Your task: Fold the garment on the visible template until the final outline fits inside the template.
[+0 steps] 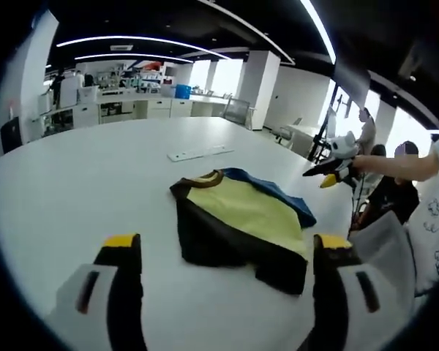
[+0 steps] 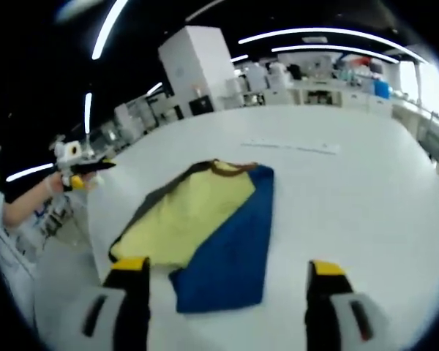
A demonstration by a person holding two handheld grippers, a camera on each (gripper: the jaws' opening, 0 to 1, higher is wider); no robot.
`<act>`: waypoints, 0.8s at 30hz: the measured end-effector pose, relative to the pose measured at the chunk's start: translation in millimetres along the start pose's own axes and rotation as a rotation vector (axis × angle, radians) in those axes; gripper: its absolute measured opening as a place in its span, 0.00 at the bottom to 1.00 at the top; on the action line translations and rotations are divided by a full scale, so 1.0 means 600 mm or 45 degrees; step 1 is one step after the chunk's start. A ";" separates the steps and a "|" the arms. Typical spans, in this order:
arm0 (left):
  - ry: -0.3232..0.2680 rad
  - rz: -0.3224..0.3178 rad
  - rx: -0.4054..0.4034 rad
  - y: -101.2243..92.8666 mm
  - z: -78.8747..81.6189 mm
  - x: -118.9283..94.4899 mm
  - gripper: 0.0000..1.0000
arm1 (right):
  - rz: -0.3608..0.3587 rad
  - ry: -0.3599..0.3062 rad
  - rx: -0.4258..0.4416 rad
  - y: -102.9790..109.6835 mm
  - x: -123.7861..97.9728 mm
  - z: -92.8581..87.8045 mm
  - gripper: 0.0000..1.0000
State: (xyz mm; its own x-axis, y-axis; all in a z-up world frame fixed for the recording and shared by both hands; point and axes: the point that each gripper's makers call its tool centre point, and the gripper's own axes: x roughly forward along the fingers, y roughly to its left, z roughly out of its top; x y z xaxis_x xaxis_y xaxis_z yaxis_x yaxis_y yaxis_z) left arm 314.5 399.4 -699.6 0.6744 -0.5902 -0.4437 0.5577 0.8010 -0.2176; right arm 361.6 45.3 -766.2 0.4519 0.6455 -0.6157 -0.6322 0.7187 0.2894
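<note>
A folded garment (image 1: pixel 241 219) of yellow, black and blue cloth lies flat on the white table (image 1: pixel 80 190). In the left gripper view its black side faces me, just beyond my left gripper (image 1: pixel 227 241), whose jaws stand wide open and hold nothing. My right gripper (image 1: pixel 335 170) hovers at the table's right edge in a person's hand. In the right gripper view the garment (image 2: pixel 205 227) shows its blue panel nearest, and my right gripper (image 2: pixel 228 266) is open above the table (image 2: pixel 366 197) with nothing in it. My left gripper (image 2: pixel 77 172) is held off the table's left edge.
A long white strip (image 1: pixel 200 153) lies on the table beyond the garment, also seen as the strip (image 2: pixel 289 146). The table's curved edge (image 1: pixel 351 212) runs close to the garment. A person (image 1: pixel 424 197) and others stand to the right. Counters (image 1: pixel 132 106) line the back.
</note>
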 end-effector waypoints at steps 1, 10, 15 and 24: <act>-0.003 -0.003 -0.001 -0.001 0.000 0.000 0.95 | 0.004 -0.003 0.010 0.001 -0.001 0.000 0.87; -0.003 -0.015 0.004 -0.008 -0.004 -0.003 0.94 | 0.004 0.008 0.068 0.005 -0.007 -0.030 0.69; 0.001 -0.034 -0.009 -0.024 -0.016 -0.006 0.93 | -0.020 0.038 0.063 -0.001 0.004 -0.052 0.50; -0.005 -0.030 -0.050 -0.021 -0.031 -0.009 0.91 | -0.054 0.107 0.147 -0.017 0.021 -0.101 0.35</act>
State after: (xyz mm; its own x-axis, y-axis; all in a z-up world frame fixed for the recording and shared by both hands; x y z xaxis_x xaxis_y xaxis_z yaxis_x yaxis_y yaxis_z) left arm 294.7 394.5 -710.7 0.6632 -0.6092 -0.4348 0.5540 0.7902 -0.2622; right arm 335.3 30.4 -821.3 0.4195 0.5938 -0.6867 -0.5352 0.7727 0.3413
